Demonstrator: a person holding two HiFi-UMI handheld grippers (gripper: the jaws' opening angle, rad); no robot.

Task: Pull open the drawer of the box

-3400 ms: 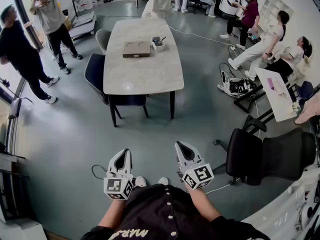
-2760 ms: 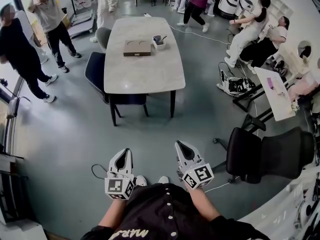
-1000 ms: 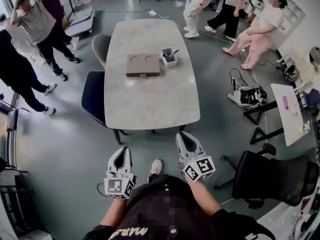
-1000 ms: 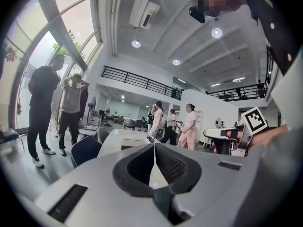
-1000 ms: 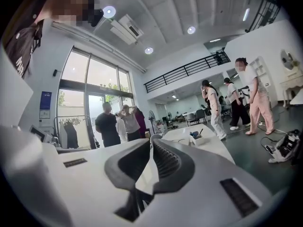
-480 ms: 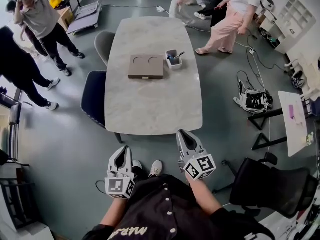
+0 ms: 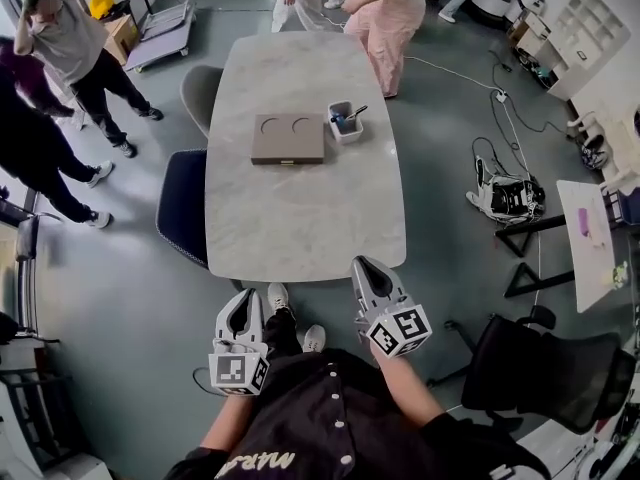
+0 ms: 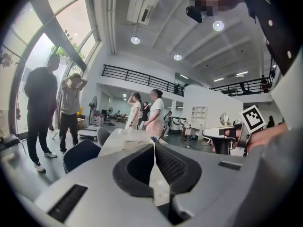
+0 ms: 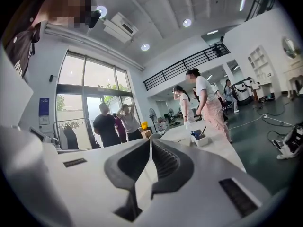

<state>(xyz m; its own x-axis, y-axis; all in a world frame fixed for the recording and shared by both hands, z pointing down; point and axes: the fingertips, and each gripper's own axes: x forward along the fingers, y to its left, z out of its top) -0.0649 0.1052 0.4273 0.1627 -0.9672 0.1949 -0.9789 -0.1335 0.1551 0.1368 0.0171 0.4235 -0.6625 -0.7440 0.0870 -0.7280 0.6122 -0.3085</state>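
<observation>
A flat brown box (image 7: 288, 139) with two round hollows in its top lies on the far half of the pale marble table (image 7: 300, 208); its drawer front faces me and looks closed. My left gripper (image 7: 247, 301) is held low near my body, short of the table's near edge, jaws shut and empty. Beside it, my right gripper (image 7: 361, 268) reaches the table's near right corner, also shut on nothing. In the left gripper view the box (image 8: 129, 133) shows far off beyond the fingertips (image 8: 154, 143). The right gripper view looks along its shut jaws toward the table (image 9: 208, 148).
A small white tub (image 7: 343, 122) with dark tools stands right of the box. Two chairs (image 7: 184, 208) are tucked at the table's left side. Several people stand at the left and beyond the table's far end. A black office chair (image 7: 540, 368) is at my right.
I have walked up to the table, which now lies just ahead of the grippers. People beyond it have shifted about. Both grippers keep their pose, shut.
</observation>
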